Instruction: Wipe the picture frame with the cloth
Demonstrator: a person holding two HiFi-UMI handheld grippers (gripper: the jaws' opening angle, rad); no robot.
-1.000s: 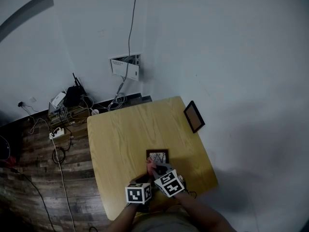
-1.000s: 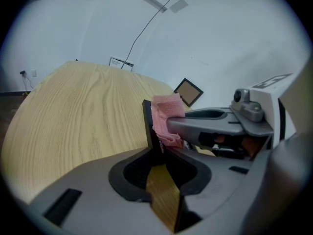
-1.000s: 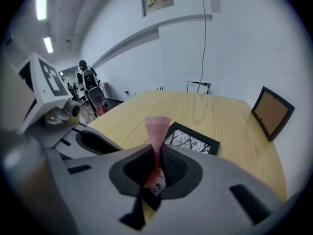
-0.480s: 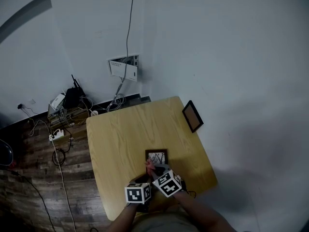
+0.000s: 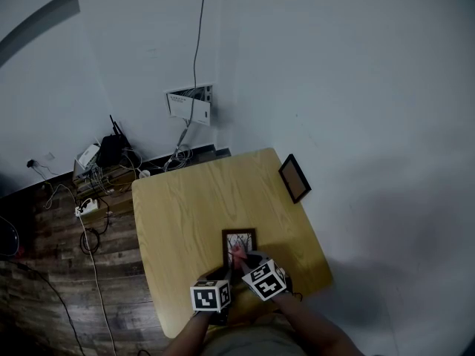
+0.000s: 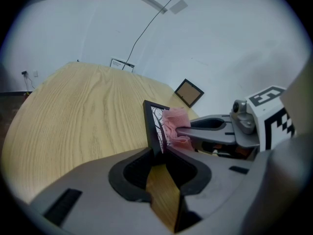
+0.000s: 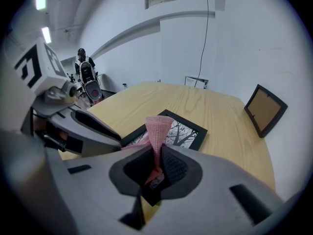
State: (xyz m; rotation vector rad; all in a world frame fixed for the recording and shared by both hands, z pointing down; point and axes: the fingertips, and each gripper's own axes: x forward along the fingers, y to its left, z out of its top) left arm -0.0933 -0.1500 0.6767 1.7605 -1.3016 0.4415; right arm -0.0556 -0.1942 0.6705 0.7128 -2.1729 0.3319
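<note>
A small black picture frame [image 5: 240, 239] with a tree print lies near the table's front edge. My left gripper [image 6: 159, 153] is shut on the frame's near edge, which shows edge-on as the frame [image 6: 152, 125] in the left gripper view. My right gripper [image 7: 155, 155] is shut on a pink cloth [image 7: 157, 129], whose free end rests on the frame's [image 7: 183, 132] glass. In the head view the cloth [image 5: 237, 254] shows as a pink spot on the frame's near part, just ahead of both marker cubes. The right gripper's fingers [image 6: 210, 127] reach in from the right in the left gripper view.
The wooden table [image 5: 193, 206] is bare apart from a second dark frame [image 5: 295, 178] with a brown back, leaning at its right edge by the wall. Cables and a router [image 5: 111, 150] lie on the floor beyond the far left corner. A person [image 7: 87, 75] stands far off.
My right gripper has shifted a little to the right and forward, dragging the pink cloth across the frame's glass. The left gripper and frame have stayed in place.
</note>
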